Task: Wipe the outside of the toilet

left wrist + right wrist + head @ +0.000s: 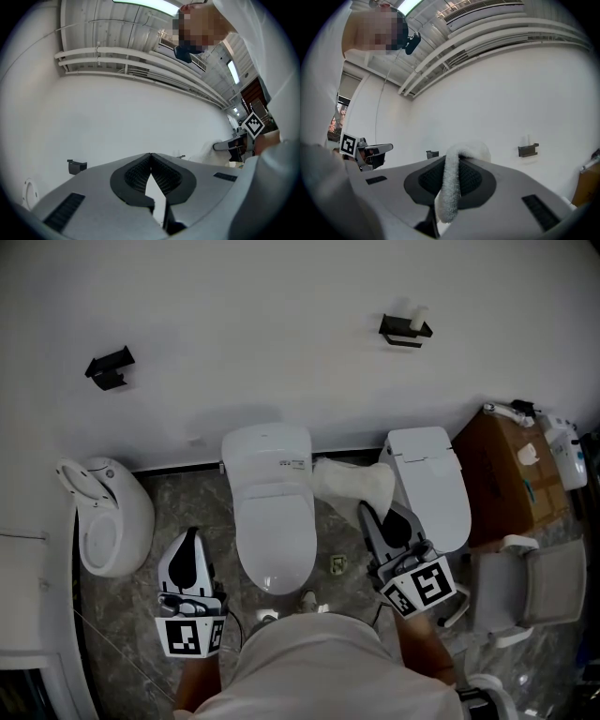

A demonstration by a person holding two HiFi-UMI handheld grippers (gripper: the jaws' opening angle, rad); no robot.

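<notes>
A white toilet (272,512) with its lid down stands against the wall straight ahead in the head view. My right gripper (364,508) is to the right of its bowl, shut on a white cloth (352,482) that bunches out past the tips. In the right gripper view the cloth (452,187) hangs between the shut jaws of the right gripper (457,157), which points up at the wall. My left gripper (191,532) hovers left of the bowl, apart from it. The left gripper (151,155) has its tips together with nothing between them.
A second white toilet (431,486) stands to the right and a white floor fixture (103,517) to the left. A cardboard box (506,474), a spray bottle (564,452) and a white chair (525,589) crowd the right side. Black wall brackets (111,367) (405,329) hang above.
</notes>
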